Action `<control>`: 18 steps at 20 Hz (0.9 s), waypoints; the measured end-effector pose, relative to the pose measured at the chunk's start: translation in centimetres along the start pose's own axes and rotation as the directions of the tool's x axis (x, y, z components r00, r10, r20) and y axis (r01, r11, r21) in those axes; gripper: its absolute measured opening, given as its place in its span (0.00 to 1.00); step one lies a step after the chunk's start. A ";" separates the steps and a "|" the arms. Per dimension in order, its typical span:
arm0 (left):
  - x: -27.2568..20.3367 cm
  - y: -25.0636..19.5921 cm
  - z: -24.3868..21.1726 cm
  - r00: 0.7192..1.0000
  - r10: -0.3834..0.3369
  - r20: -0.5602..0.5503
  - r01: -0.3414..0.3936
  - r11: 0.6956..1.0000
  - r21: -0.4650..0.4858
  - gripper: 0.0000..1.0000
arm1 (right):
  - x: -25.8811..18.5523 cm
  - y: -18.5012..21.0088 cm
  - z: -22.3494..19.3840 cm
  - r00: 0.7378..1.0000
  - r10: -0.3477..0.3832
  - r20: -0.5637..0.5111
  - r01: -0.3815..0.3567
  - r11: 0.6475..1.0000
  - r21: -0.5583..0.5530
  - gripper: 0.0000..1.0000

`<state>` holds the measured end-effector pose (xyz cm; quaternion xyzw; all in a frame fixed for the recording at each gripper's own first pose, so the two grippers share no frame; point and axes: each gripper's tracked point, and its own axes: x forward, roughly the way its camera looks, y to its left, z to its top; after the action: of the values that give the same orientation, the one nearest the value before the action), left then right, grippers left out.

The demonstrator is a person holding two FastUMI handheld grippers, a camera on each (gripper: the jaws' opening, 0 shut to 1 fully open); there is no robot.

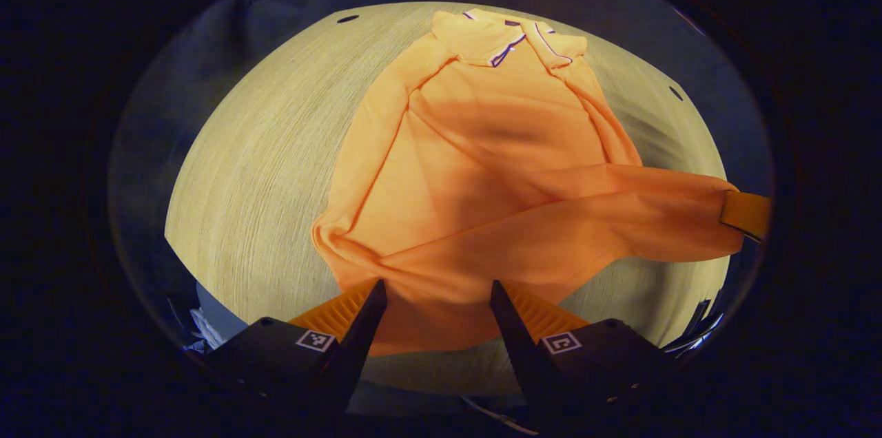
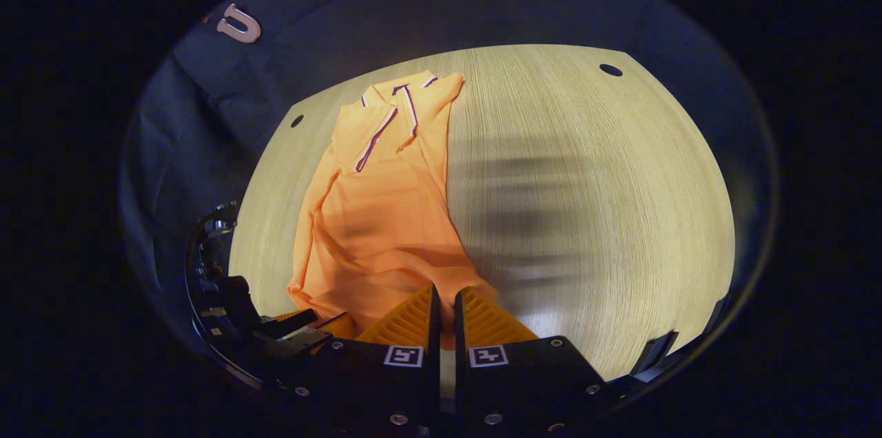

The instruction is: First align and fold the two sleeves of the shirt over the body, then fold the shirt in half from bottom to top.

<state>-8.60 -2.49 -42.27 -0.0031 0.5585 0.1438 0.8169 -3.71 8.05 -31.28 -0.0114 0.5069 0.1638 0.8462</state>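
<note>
An orange polo shirt [image 1: 482, 149] lies on the wooden table [image 1: 262, 169], its striped collar [image 1: 506, 38] at the far end. My left gripper [image 1: 437, 290] is open just above the shirt's near hem, the cloth lying between and below its fingers. A long band of cloth [image 1: 606, 217], seemingly a sleeve, stretches across the lower body to the right. The right gripper [image 1: 747, 214] holds its end there. In the right gripper view, my right gripper [image 2: 446, 307] is shut on orange cloth at the near edge of the shirt [image 2: 372, 217]. The left gripper [image 2: 275, 328] sits low on the left.
Bare tabletop [image 2: 586, 183] spreads wide to the right of the shirt in the right gripper view. Small dark holes [image 2: 610, 70] [image 1: 347, 18] mark the table near its far corners. The dark booth wall [image 2: 482, 18] rises behind the far edge.
</note>
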 end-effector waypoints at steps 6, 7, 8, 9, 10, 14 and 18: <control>0.5 1.8 0.7 0.996 -0.092 0.014 0.091 0.994 0.062 0.03 | -0.4 0.1 -2.1 1.000 0.013 0.011 -0.014 0.998 0.060 0.10; 0.4 2.0 0.9 0.992 -0.122 0.007 0.121 0.989 0.080 0.01 | -0.5 0.0 -2.4 1.000 0.011 0.016 -0.013 0.997 0.074 0.10; 0.3 2.7 0.8 0.990 -0.137 -0.017 0.138 0.987 0.081 0.01 | -0.5 0.1 -2.7 1.000 0.010 0.019 -0.011 0.996 0.087 0.10; 0.0 3.4 1.1 0.988 -0.152 -0.026 0.153 0.986 0.068 0.01 | -0.6 0.1 -3.0 1.000 0.007 0.022 -0.009 0.995 0.100 0.10; -0.3 3.9 1.7 0.985 -0.170 -0.021 0.171 0.984 0.053 0.01 | -0.8 0.3 -3.0 1.000 0.007 0.027 -0.010 0.994 0.109 0.10; -2.8 4.5 6.1 0.972 -0.230 0.040 0.226 0.970 0.085 0.01 | -1.4 1.6 -1.9 0.998 -0.003 0.060 -0.004 0.993 0.120 0.10; -4.9 4.3 12.3 0.951 -0.290 0.110 0.273 0.951 0.143 0.01 | -1.3 3.1 2.0 0.994 -0.005 0.112 -0.011 0.990 0.140 0.10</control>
<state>0.00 2.53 -32.52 -0.0221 0.5058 -0.0098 0.8623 -3.46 10.99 -28.78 0.0584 0.4688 0.1292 0.8719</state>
